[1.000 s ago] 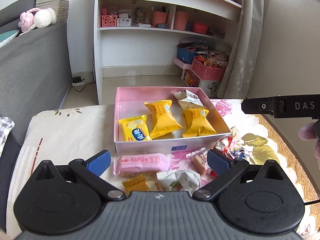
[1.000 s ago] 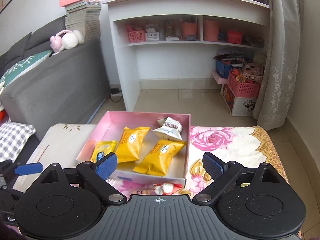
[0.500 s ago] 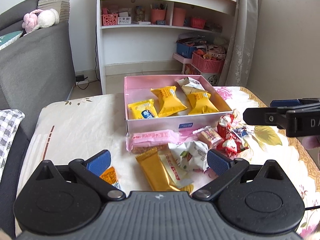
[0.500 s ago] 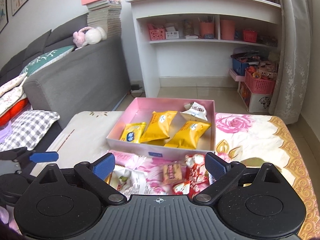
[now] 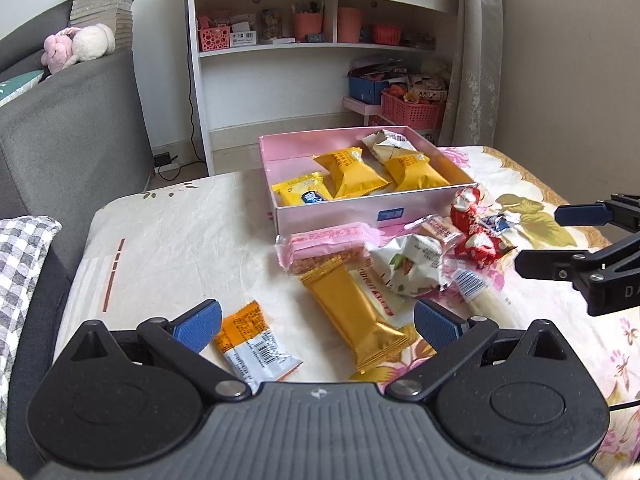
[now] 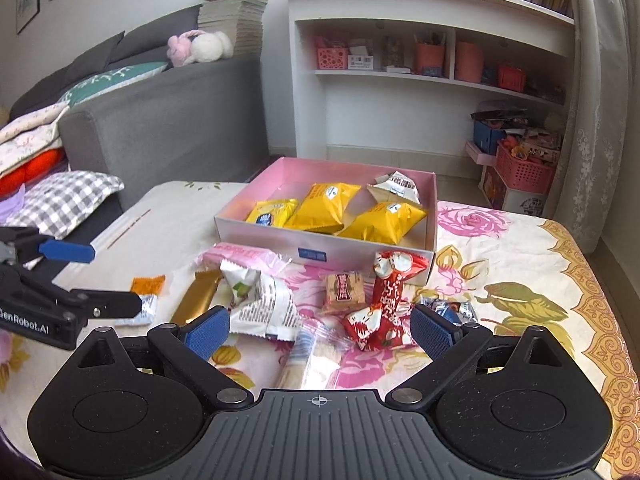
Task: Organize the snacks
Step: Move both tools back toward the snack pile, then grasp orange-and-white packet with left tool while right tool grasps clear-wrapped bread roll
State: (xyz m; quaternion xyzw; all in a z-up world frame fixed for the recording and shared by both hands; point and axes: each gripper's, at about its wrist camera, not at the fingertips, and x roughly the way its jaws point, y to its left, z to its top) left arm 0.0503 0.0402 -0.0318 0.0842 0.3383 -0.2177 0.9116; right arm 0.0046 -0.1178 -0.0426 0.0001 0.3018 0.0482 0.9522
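Having pulled both grippers back from the pink box, I now see loose snacks lying before it, left gripper and right gripper spread empty, ready to pick.

The shallow cardboard box is pink inside with a paler outer wall bearing a small blue label, and the puffy snack packets in it are bright yellow. Before it lie a pink-wrapped bar, a shiny gold foil bar, an orange-and-white sachet and red-and-white wrapped sweets. The cream tablecloth carries pink roses, olive leaves and a golden border.
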